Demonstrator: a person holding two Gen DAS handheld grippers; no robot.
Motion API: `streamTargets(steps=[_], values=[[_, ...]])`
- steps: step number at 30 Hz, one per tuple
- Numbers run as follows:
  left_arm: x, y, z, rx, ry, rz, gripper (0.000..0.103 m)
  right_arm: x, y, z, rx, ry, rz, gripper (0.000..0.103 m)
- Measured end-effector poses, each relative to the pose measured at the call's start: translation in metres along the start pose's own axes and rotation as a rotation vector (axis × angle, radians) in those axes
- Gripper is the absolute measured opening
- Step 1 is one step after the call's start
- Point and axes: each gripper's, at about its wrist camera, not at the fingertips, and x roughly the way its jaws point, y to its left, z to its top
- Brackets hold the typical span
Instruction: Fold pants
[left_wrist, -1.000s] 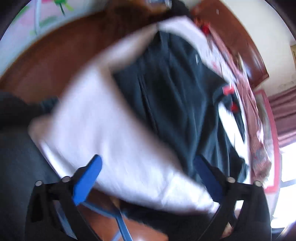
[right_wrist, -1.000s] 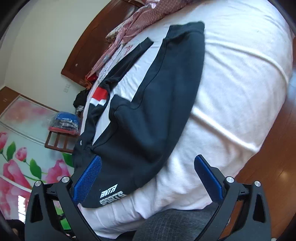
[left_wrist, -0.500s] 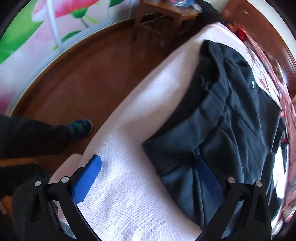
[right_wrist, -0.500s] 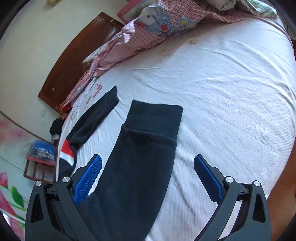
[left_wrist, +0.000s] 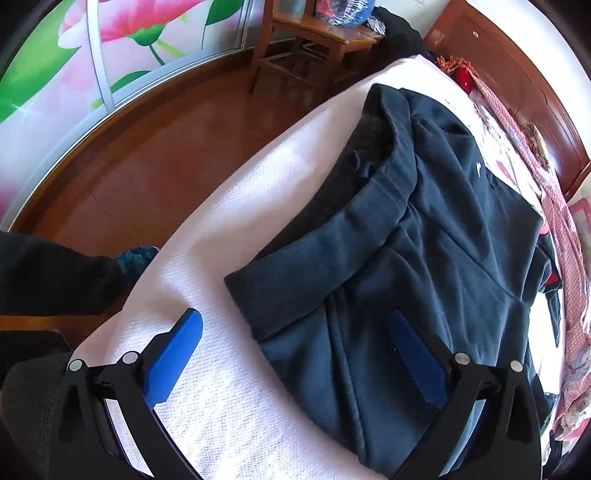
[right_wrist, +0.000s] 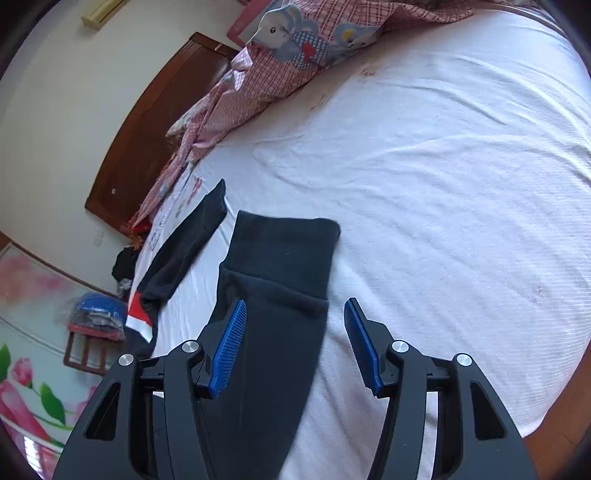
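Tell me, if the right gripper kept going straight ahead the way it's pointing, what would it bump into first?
Probably the pants. The right gripper points down at the dark leg near its cuff, lying on the white bed sheet, and its fingers are closing either side of that cloth. How far off it is, I can't tell.

Left wrist view: from just above the bed's edge, angled steeply down across the waistband end of the dark pants (left_wrist: 406, 258), wooden floor (left_wrist: 147, 177) beyond. Right wrist view: close above the cuff of the pants (right_wrist: 280, 266), facing along the white sheet (right_wrist: 443, 166) toward the headboard (right_wrist: 147, 129). Shared: pants, sheet, headboard.
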Motion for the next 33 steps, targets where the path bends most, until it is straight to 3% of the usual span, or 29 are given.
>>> streamTargets(steps=[2, 5, 6, 10, 12, 15, 20, 22, 26, 29, 30, 31, 33], values=[[-0.001, -0.003, -0.002, 0.016, -0.001, -0.001, 0.101, 0.008, -0.001, 0.000, 0.026, 0.056, 0.059, 0.055], [-0.009, -0.010, -0.006, 0.037, -0.021, 0.003, 0.101, 0.017, 0.009, 0.000, -0.021, 0.063, 0.042, 0.056], [-0.010, -0.013, -0.005, 0.047, -0.027, 0.012, 0.101, 0.020, 0.012, 0.001, -0.021, 0.063, 0.047, 0.061], [-0.009, -0.012, -0.003, 0.044, -0.031, 0.036, 0.101, 0.025, 0.020, 0.002, -0.063, 0.055, 0.026, 0.060], [-0.009, -0.010, -0.003, 0.035, -0.034, 0.053, 0.101, 0.029, 0.017, 0.002, -0.081, 0.079, -0.016, 0.015], [-0.010, -0.007, -0.002, 0.028, -0.042, 0.082, 0.101, 0.020, 0.012, 0.002, -0.061, 0.055, 0.012, 0.010], [-0.017, -0.006, 0.001, 0.025, -0.070, 0.115, 0.101, -0.019, 0.037, 0.004, -0.155, -0.040, -0.009, 0.010], [-0.018, -0.006, 0.001, 0.024, -0.068, 0.113, 0.101, -0.040, 0.033, 0.009, -0.137, -0.090, -0.031, 0.010], [-0.017, -0.008, -0.003, 0.047, -0.054, 0.104, 0.101, -0.071, -0.008, 0.006, -0.052, -0.130, -0.108, 0.010], [-0.013, -0.007, -0.007, 0.071, -0.020, 0.100, 0.101, -0.060, -0.045, -0.006, -0.013, -0.072, -0.178, 0.010], [-0.011, -0.006, -0.008, 0.073, -0.006, 0.095, 0.101, -0.050, -0.061, -0.011, 0.050, -0.024, -0.145, 0.012], [-0.010, -0.003, -0.009, 0.073, 0.008, 0.093, 0.101, -0.053, -0.071, -0.015, 0.107, -0.060, -0.073, 0.012], [-0.010, 0.002, -0.009, 0.063, 0.017, 0.096, 0.101, -0.057, -0.077, -0.019, 0.174, -0.067, -0.028, 0.017]])
